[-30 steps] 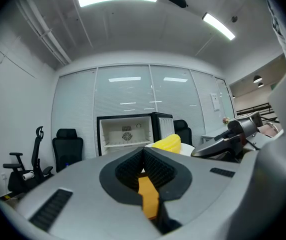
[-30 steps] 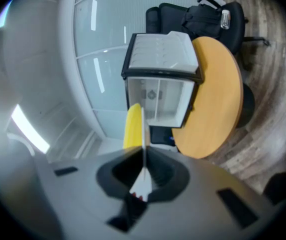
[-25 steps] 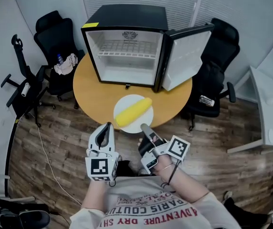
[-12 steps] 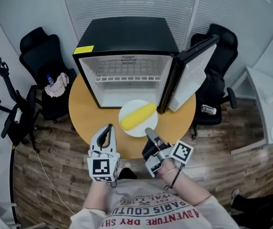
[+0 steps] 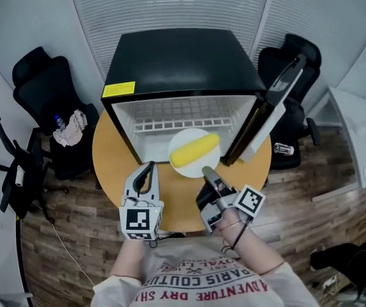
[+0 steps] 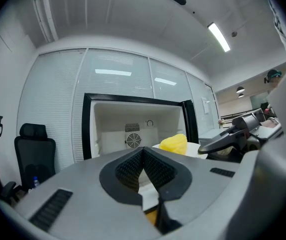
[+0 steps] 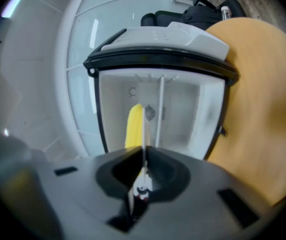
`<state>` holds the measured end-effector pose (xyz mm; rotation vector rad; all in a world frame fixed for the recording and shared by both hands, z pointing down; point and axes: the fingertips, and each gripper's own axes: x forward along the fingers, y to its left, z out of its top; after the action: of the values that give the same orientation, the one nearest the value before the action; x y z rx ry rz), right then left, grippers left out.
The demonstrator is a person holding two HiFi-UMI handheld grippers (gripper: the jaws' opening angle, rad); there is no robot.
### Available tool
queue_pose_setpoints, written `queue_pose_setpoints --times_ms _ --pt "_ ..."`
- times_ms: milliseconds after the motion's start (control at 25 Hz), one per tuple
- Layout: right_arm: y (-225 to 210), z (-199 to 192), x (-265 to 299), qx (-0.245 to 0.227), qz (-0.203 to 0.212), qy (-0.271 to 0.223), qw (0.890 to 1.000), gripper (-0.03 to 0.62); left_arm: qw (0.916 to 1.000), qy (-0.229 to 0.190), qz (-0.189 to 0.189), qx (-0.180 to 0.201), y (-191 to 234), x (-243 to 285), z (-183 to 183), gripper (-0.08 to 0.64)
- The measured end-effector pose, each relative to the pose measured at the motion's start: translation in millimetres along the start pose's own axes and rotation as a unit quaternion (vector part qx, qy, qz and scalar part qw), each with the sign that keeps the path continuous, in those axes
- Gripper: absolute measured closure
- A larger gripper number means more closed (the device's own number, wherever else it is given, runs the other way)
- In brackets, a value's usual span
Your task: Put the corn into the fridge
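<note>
Corn (image 5: pixel 196 149) on plate (image 5: pixel 186 138), closer to yellow-labelled fridge (image 5: pixel 183 59)

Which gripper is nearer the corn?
Right. The right gripper grips the plate by its rim beside the corn; the left gripper hangs apart, lower left of it, jaws together.

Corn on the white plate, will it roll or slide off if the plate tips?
Probably apt to roll: the corn is a rounded cob lying loose on the flat white plate. It likely weighs enough to lever the plate down, since the right claw pinches only the near rim. It looks stiff, so it shouldn't sag.
</note>
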<state>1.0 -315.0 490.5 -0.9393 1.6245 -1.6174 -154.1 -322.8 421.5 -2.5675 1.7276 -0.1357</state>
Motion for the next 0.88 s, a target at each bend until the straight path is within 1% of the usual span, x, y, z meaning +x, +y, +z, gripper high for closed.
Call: queue_pose_setpoints --times_ms 360,680,880 --pt "-7.9 13.6 56.2 0.001 -0.012 -0.037 0.999 0.549 0.9995 0.003 -0.03 -0.007 33.4 35.0 -14.0 0.531" --pt "-16.4 19.4 82.8 0.004 -0.031 -0.048 0.998 0.546 0.9989 0.01 -0.04 -0.02 49.6 54.4 -23.4 0.531" --pt "-20.3 23.9 95.8 0.01 -0.034 -0.05 0.998 0.545 0.9985 0.011 -0.044 -0.03 53.9 65.4 -26.6 0.531"
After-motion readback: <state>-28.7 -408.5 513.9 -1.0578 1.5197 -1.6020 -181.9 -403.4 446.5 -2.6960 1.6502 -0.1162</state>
